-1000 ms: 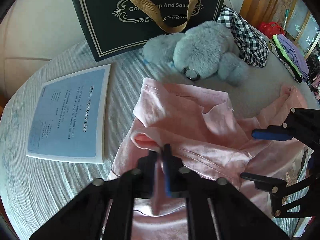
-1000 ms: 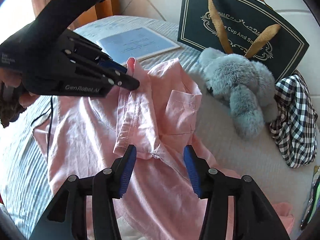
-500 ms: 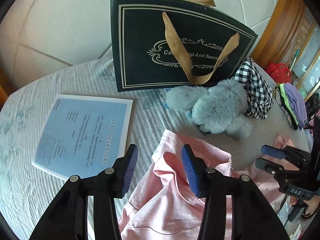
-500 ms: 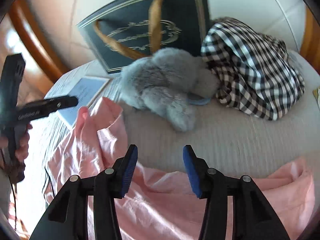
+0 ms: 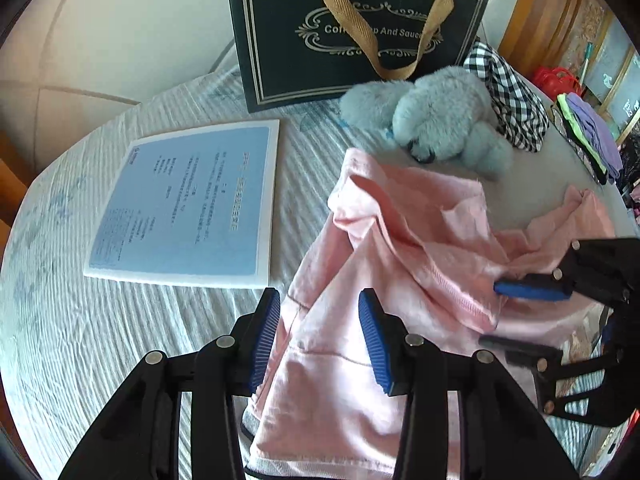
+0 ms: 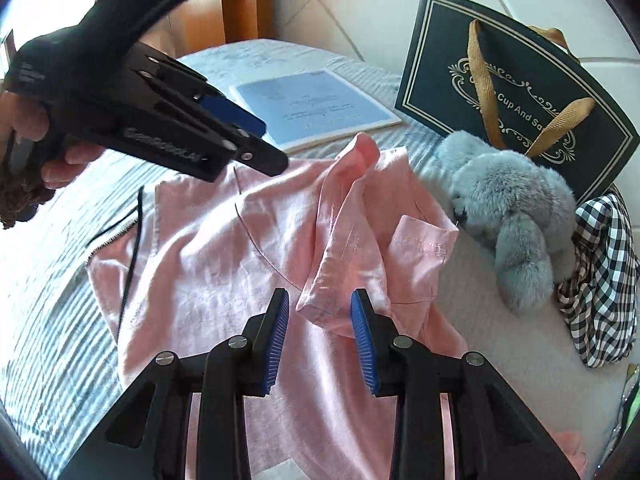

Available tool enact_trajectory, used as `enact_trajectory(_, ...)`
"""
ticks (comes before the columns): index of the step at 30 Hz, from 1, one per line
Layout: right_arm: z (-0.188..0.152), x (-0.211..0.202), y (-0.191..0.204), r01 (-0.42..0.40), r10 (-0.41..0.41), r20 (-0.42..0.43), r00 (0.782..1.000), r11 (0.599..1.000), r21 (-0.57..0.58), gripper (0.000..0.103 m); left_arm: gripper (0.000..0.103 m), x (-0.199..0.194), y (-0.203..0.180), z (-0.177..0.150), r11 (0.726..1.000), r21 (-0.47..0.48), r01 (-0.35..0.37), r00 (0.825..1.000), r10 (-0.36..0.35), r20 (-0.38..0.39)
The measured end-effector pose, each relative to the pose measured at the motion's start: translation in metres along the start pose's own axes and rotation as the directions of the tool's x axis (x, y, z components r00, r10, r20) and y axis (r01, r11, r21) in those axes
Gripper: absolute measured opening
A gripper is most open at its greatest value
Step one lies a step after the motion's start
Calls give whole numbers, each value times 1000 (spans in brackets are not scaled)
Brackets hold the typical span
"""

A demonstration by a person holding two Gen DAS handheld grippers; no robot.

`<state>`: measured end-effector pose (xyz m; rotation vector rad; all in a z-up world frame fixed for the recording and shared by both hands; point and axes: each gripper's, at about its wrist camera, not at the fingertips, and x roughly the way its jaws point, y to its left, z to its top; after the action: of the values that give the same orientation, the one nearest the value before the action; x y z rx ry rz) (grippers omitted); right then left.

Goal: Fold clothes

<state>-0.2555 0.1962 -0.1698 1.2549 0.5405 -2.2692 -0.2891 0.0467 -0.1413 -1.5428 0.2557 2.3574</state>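
My left gripper [image 5: 318,334] and right gripper [image 6: 320,330] are black, silver-screwed, with ribbed blue pads [image 6: 362,334]; white lettering marks one.

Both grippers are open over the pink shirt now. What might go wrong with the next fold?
1. The pink shirt lies bunched, its folded sleeve rumpled; the right gripper may pinch several layers.
2. The plush toy touches the shirt's edge and may get dragged.
3. The left gripper hovers near the right one; they may collide.

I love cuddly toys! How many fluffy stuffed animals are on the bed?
1. The fluffy grey plush animal lies in front of the dark green gift bag, between the pink shirt and the black-and-white checked cloth. More could be hidden behind the bag.
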Motion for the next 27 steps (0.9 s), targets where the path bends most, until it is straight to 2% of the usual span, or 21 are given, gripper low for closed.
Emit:
enact_trajectory(1, 0, 5, -2, 16, -16, -16, 1000, 1000, 4, 13, 35, 5, -1, -4, 1000, 9, -12, 1000, 12, -20)
enact_trajectory(2, 0, 7, -11, 24, -24, -9, 1000, 999, 38, 5, 30, 11, 0, -8, 1000, 12, -24, 999, 24, -38)
enact_trajectory(3, 0, 7, -20, 26, -26, 5, 1000, 996, 85, 5, 29, 15, 2, -10, 1000, 5, -28, 998, 29, -49)
enact_trajectory(5, 1, -3, -53, -5, -13, 67, 998, 966, 260, 5, 29, 22, 6, -14, 999, -8, -35, 997, 34, -66)
enact_trajectory(7, -2, -7, -85, -13, -26, 89, 996, 911, 412, 5, 29, 22, 9, -14, 999, -19, -26, 997, 24, -67)
enact_trajectory(8, -4, -8, -101, -9, -38, 88, 995, 879, 477, 10, 29, 22, 9, -13, 999, -16, -31, 997, 29, -71)
enact_trajectory(10, -9, -6, -123, -4, -41, 68, 997, 833, 553, 12, 29, 20, 8, -8, 999, -8, -39, 997, 39, -71)
enact_trajectory(13, -13, -12, -135, -74, 6, 119, 993, 811, 581, 17, 30, 7, 8, 4, 1000, -28, -3, 1000, 2, -18)
enact_trajectory(15, -16, -18, -134, -119, 43, 145, 989, 812, 572, 22, 40, 1, 4, 18, 1000, -20, 17, 1000, -16, 18)
enact_trajectory(17, -15, -16, -130, -139, 77, 135, 988, 823, 551, 45, 45, -3, 0, 32, 999, -12, 34, 998, -34, 50)
enact_trajectory(18, -13, -13, -127, -136, 78, 128, 989, 832, 538, 48, 46, -1, -3, 38, 999, -7, 37, 998, -37, 52)
enact_trajectory(21, -5, -3, -119, -153, 103, 126, 987, 846, 511, 48, 46, 13, -11, 58, 999, 0, 47, 998, -46, 35)
enact_trajectory(23, 0, 6, -113, -160, 121, 111, 986, 857, 489, 46, 46, 29, -16, 66, 1000, 15, 17, 1000, -18, 23)
enact_trajectory(25, 2, 15, -109, -131, 110, 72, 991, 874, 468, 32, 46, 44, -21, 71, 999, 26, -18, 1000, 18, 13)
enact_trajectory(27, 1, 26, -112, -61, 52, 31, 998, 873, 485, 29, 46, 56, -21, 74, 998, 12, -54, 999, 54, 4)
